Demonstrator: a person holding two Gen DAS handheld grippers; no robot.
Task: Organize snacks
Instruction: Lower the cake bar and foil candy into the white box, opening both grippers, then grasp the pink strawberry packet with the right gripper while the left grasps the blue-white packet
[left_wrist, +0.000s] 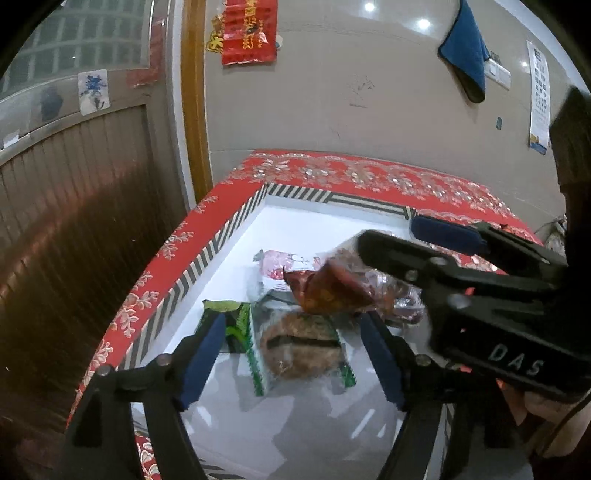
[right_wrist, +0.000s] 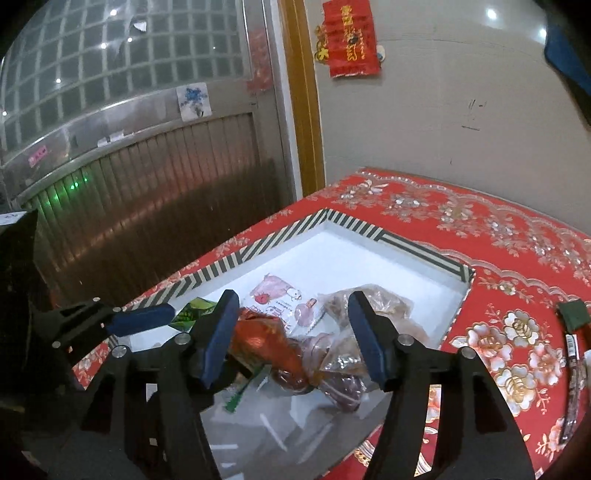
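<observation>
A white box with a striped rim sits on the red floral cloth and holds several snack packets. My left gripper is open over a green packet with a brown cake. My right gripper is open above an orange-red wrapped snack that lies on the pile in the box. It also shows in the left wrist view, hovering over the box. A pink-printed white packet and clear bags of brown snacks lie behind.
A dark green packet and a thin dark stick snack lie on the cloth to the right of the box. A wall and a door frame stand behind the table. A metal shutter door is at left.
</observation>
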